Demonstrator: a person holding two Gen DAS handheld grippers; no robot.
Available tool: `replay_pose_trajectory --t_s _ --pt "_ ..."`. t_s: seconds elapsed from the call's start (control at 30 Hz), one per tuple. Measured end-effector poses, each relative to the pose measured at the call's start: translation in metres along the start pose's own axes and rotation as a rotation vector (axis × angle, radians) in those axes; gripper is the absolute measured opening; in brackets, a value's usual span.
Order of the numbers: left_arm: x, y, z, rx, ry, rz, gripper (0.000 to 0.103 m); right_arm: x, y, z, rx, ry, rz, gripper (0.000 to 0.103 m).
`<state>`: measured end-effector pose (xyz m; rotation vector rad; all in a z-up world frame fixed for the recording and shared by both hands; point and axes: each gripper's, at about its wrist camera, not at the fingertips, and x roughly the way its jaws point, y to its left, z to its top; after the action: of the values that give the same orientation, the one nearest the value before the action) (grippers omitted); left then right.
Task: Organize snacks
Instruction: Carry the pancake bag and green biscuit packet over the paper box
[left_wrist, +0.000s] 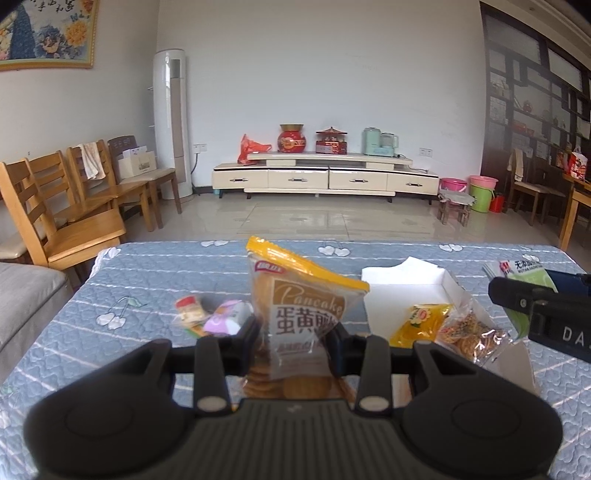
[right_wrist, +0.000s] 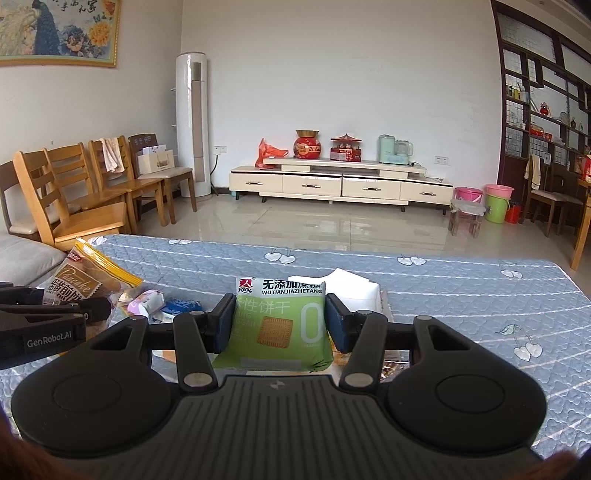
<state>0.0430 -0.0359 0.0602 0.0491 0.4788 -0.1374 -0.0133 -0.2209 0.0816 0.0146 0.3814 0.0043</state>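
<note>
We are partway through, by our reckoning. Our left hand-held gripper (left_wrist: 293, 341) is clamped on the pancake bag (left_wrist: 295, 306), held upright at the centre of the left view, clear of the surface (left_wrist: 147, 280). Our right hand-held gripper (right_wrist: 280, 319) pinches the green biscuit pack (right_wrist: 277, 325) at the centre of the right view, also lifted, it seems. The white box (left_wrist: 406, 291), at middle right of the left view, already holds a yellow packet (left_wrist: 421, 323) and a clear cookie bag (left_wrist: 469, 332), so some sorting looks done (assuming the box is where the snacks go). Left to do: both held packs need placing, and several small items lie loose on the surface at centre left of the left view, a purple-and-white packet (left_wrist: 227, 317) and a small red-and-yellow one (left_wrist: 190, 308) just beside it. The right view also shows a blue packet (right_wrist: 183, 305) near them. We cannot tell whether more lies behind the bags.
</note>
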Motion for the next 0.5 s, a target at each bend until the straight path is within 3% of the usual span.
replay_pose_trajectory --t_s 0.5 --pt "0.025 -0.011 0.008 -0.003 0.032 -0.013 0.038 0.024 0.010 -0.003 -0.032 0.040 -0.002 0.064"
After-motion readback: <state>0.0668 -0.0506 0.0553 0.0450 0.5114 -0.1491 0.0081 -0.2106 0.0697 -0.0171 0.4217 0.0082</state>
